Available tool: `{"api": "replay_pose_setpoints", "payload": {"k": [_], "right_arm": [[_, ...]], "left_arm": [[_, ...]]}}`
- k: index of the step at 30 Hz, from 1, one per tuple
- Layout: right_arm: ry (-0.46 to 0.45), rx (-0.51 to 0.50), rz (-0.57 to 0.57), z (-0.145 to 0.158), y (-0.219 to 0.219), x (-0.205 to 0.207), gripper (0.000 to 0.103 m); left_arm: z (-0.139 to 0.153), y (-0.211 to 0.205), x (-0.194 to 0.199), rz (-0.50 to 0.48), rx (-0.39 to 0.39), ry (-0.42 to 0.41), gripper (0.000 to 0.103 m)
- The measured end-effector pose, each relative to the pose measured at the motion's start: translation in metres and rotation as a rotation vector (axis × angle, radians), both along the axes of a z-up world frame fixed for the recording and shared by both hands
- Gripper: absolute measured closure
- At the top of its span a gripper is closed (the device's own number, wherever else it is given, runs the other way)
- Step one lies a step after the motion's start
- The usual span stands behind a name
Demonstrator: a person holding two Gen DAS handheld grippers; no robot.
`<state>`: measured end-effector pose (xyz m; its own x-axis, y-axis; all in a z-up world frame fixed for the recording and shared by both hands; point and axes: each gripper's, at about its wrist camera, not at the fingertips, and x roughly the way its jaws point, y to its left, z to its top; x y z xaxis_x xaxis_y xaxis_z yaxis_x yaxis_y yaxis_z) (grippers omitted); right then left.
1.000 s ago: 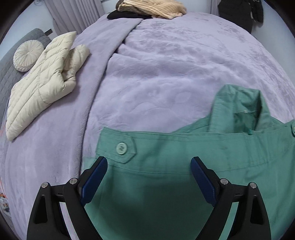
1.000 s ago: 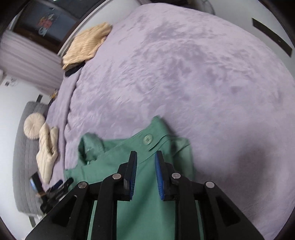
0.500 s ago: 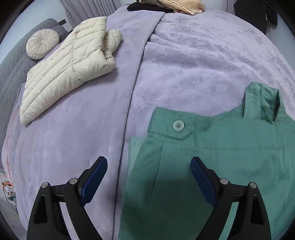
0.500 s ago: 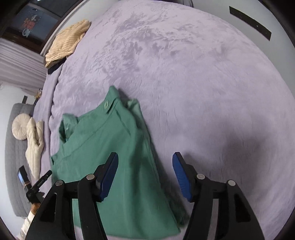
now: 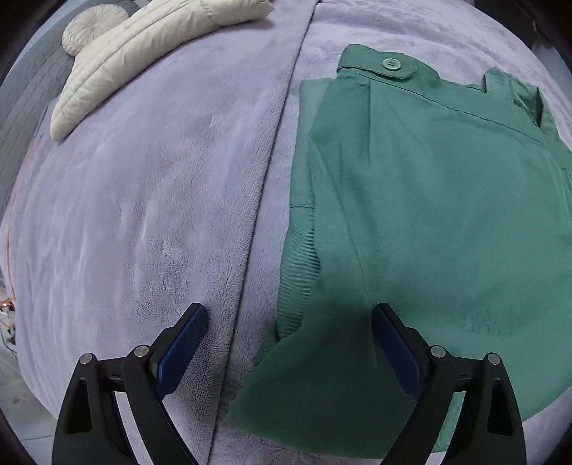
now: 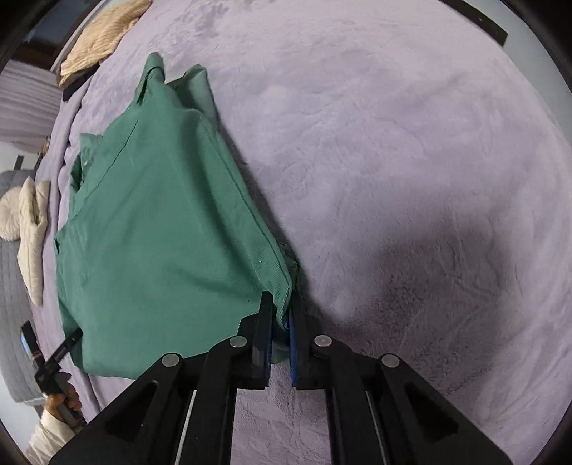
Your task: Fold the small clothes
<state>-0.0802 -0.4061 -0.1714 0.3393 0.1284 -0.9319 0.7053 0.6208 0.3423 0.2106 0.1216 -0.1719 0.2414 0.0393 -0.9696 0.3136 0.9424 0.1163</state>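
The right gripper (image 6: 280, 322) has its jaws nipped on the near corner of the green shirt (image 5: 429, 214); the left gripper (image 5: 287, 343) gapes wide, holding nothing. The shirt lies part-folded on the purple blanket (image 5: 143, 214). Lifting one-sided could drag the layers askew, or the thin corner could slip free.

- A green garment (image 5: 429, 214) lies folded on a lilac bed (image 5: 143, 214), filling the right half of the frame, its buttoned tab (image 5: 391, 66) at top centre.
- The left gripper (image 5: 289, 343) hovers at the bottom edge, blue-padded jaws spread wide over the garment's lower left corner.
- A cream quilted jacket (image 5: 143, 46) and round cushion (image 5: 93, 30) sit upper left.
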Motion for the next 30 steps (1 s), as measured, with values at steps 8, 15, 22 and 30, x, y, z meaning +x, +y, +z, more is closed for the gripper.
{"api": "replay_pose_setpoints", "payload": {"k": [8, 15, 22, 30], "right_arm": [[-0.073, -0.100, 0.023, 0.056, 0.028, -0.004, 0.075], [-0.177, 0.035, 0.398, 0.032, 0.141, 0.097, 0.075], [-0.120, 0.068, 0.492, -0.021, 0.157, 0.130, 0.082], [-0.029, -0.130, 0.327, 0.005, 0.042, 0.067, 0.083]], "left_arm": [[0.047, 0.008, -0.012, 0.000, -0.005, -0.063, 0.005], [0.050, -0.066, -0.034, -0.113, -0.134, -0.030, 0.005], [0.015, -0.093, -0.047, -0.147, -0.124, -0.004, 0.005], [0.016, 0.002, -0.007, 0.020, 0.028, -0.066, 0.002]]}}
